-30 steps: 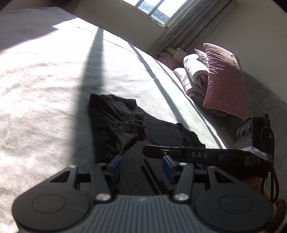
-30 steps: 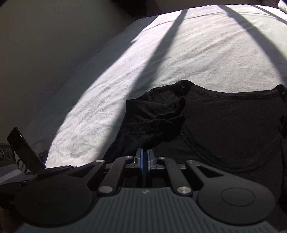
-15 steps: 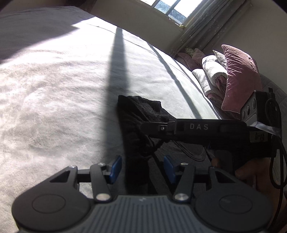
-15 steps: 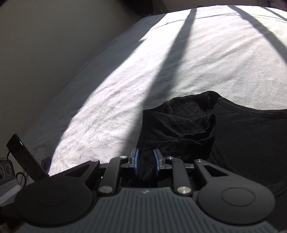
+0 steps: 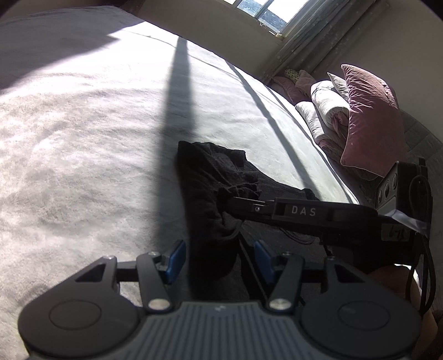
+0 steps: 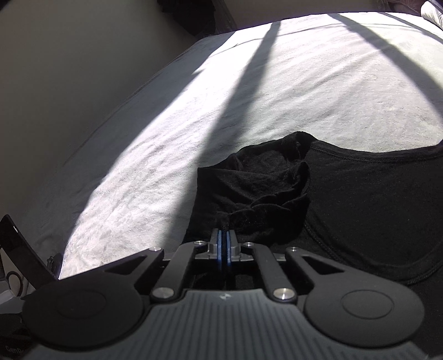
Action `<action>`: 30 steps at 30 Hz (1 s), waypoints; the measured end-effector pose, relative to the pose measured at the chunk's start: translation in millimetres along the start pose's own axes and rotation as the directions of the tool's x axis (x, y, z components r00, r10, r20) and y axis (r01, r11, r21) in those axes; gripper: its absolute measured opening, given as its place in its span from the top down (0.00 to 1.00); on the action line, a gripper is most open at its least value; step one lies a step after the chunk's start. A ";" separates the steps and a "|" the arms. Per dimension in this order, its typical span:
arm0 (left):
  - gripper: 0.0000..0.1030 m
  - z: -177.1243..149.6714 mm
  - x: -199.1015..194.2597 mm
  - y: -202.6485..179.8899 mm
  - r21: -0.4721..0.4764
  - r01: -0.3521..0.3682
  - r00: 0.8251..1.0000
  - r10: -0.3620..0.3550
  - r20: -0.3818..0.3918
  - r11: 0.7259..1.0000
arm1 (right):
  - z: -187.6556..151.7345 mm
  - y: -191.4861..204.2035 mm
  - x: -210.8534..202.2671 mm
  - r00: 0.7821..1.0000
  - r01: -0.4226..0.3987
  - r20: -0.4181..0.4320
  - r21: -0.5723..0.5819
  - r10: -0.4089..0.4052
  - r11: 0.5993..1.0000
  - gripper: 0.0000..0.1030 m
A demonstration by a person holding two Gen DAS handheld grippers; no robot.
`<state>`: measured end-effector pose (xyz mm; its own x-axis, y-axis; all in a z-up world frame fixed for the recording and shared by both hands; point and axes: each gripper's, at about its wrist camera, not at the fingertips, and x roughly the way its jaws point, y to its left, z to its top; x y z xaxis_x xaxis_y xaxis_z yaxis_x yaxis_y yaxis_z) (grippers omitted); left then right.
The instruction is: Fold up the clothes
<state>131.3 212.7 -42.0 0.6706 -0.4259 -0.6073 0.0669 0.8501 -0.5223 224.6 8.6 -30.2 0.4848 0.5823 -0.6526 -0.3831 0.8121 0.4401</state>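
Note:
A black shirt [image 5: 210, 177] lies on the pale bed [image 5: 83, 138], body spread flat, sleeve bunched at its left side. My right gripper [image 6: 223, 238] is shut on a fold of that bunched sleeve [image 6: 263, 188]. In the left wrist view the right gripper [image 5: 235, 202] reaches in from the right and pinches the cloth, lifting a small peak. My left gripper [image 5: 218, 254] hovers low over the sleeve's near end; its jaws are opening. Black fabric lies between the blue pads [image 5: 175, 257] without touching them. The shirt's neckline [image 6: 373, 149] shows in the right wrist view.
A mauve pillow [image 5: 371, 121] and a rolled white duvet [image 5: 326, 102] are stacked at the bed's right end under a curtained window [image 5: 265, 11]. A dim wall [image 6: 69, 69] borders the bed's far side. Sunlit sheet [image 6: 304, 83] stretches beyond the shirt.
The right gripper opened briefly, slid along the sleeve and shut again on a fold, pulling it up. The left gripper's jaws widened slightly, and it now points at the sleeve's near end.

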 end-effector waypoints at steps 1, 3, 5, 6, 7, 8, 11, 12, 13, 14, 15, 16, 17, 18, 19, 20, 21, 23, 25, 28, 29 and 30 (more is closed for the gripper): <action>0.45 -0.3 0.2 -0.1 -0.001 0.000 1.000 0.000 -0.001 1.000 | -2.3 -1.8 -4.3 1.000 0.000 0.008 0.014 0.000 1.000 0.96; 0.45 -0.6 0.4 -0.3 -0.002 0.002 1.000 -0.002 -0.003 1.000 | -7.1 -6.0 -12.3 1.000 0.002 0.020 0.042 -0.003 0.999 0.96; 0.45 -0.6 0.4 -0.3 -0.004 0.003 1.000 -0.003 -0.005 1.000 | -12.4 -10.7 -20.0 0.999 0.004 0.031 0.071 -0.006 0.997 0.96; 0.45 -0.7 0.4 -0.2 -0.004 0.003 1.000 -0.003 -0.005 1.000 | -15.3 -13.1 -23.8 0.999 0.004 0.037 0.085 -0.007 0.996 0.96; 0.45 -0.8 0.4 -0.2 -0.005 0.003 1.000 -0.003 -0.006 1.000 | -19.4 -15.7 -27.5 0.999 0.002 0.040 0.107 -0.006 0.994 0.96; 0.45 -1.0 0.5 -0.2 -0.006 0.003 1.000 -0.003 -0.007 1.000 | -23.5 -18.1 -30.9 0.999 -0.001 0.043 0.127 -0.005 0.992 0.96; 0.45 -1.3 1.2 0.1 -0.009 0.001 1.000 -0.001 -0.011 1.000 | -33.4 -22.4 -37.1 0.999 0.001 0.039 0.143 -0.007 0.990 0.96; 0.45 -1.6 1.4 0.0 -0.008 -0.001 1.000 0.001 -0.013 1.000 | -36.8 -23.6 -39.4 0.999 0.003 0.035 0.143 -0.008 0.990 0.96; 0.45 -1.8 1.8 -0.1 -0.007 -0.003 1.000 0.003 -0.014 1.000 | -39.9 -24.1 -41.5 1.000 0.004 0.030 0.141 -0.008 0.990 0.96; 0.45 -2.0 2.5 -0.1 -0.005 -0.007 1.000 0.006 -0.016 1.000 | -42.3 -24.9 -43.6 1.000 0.003 0.025 0.142 -0.007 0.990 0.96; 0.45 -2.2 3.0 -0.2 -0.003 -0.010 1.000 0.010 -0.019 1.000 | -43.5 -25.5 -45.3 1.000 0.002 0.021 0.143 -0.005 0.990 0.96; 0.45 -2.4 3.6 0.0 -0.003 -0.015 1.000 0.015 -0.022 1.000 | -44.4 -26.0 -47.5 1.000 -0.003 0.016 0.141 0.001 0.990 0.95; 0.45 -2.5 4.0 0.4 -0.004 -0.018 1.000 0.018 -0.024 1.000 | -45.2 -26.4 -49.8 1.000 -0.008 0.011 0.139 0.007 0.990 0.94; 0.45 -2.7 4.2 0.8 -0.006 -0.020 0.999 0.020 -0.025 1.000 | -46.0 -26.7 -52.1 1.000 -0.013 0.005 0.137 0.012 0.990 0.86; 0.45 -2.7 4.2 1.4 -0.009 -0.021 0.999 0.021 -0.026 1.000 | -46.4 -26.3 -54.8 1.000 -0.019 -0.002 0.131 0.020 0.991 0.85; 0.45 -2.7 4.2 1.6 -0.012 -0.021 0.999 0.021 -0.024 1.000 | -46.4 -25.7 -57.6 1.000 -0.020 -0.004 0.124 0.021 0.992 0.85; 0.45 -2.7 4.2 1.9 -0.015 -0.022 1.000 0.021 -0.022 1.000 | -46.1 -25.3 -60.3 1.000 -0.016 0.001 0.116 0.016 0.993 0.85; 0.45 -3.0 4.2 1.9 -0.020 -0.022 1.000 0.022 -0.017 1.000 | -44.5 -27.3 -65.5 1.000 -0.005 0.025 0.113 0.003 0.994 0.84; 0.46 -3.2 5.0 1.0 -0.024 -0.025 1.000 0.024 -0.010 0.999 | -42.3 -31.2 -67.7 0.999 0.007 0.048 0.128 -0.013 0.992 0.67; 0.47 -4.2 7.9 -1.5 -0.024 -0.036 0.999 0.036 -0.003 0.999 | -37.9 -36.6 -64.0 0.997 0.001 0.073 0.159 -0.013 0.987 0.62; 0.47 -4.6 9.3 -2.2 -0.022 -0.043 0.999 0.043 -0.003 0.999 | -36.3 -35.5 -60.4 0.997 0.001 0.075 0.154 -0.013 0.988 0.62; 0.48 -5.1 10.5 -3.0 -0.020 -0.051 0.999 0.051 -0.001 0.998 | -34.6 -34.4 -56.7 0.997 0.001 0.076 0.150 -0.012 0.989 0.62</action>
<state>134.4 204.1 -49.9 0.6726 -0.3819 -0.6339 0.0177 0.8646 -0.5021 183.1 -53.6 -29.7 0.5481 0.5733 -0.6091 -0.2605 0.8090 0.5270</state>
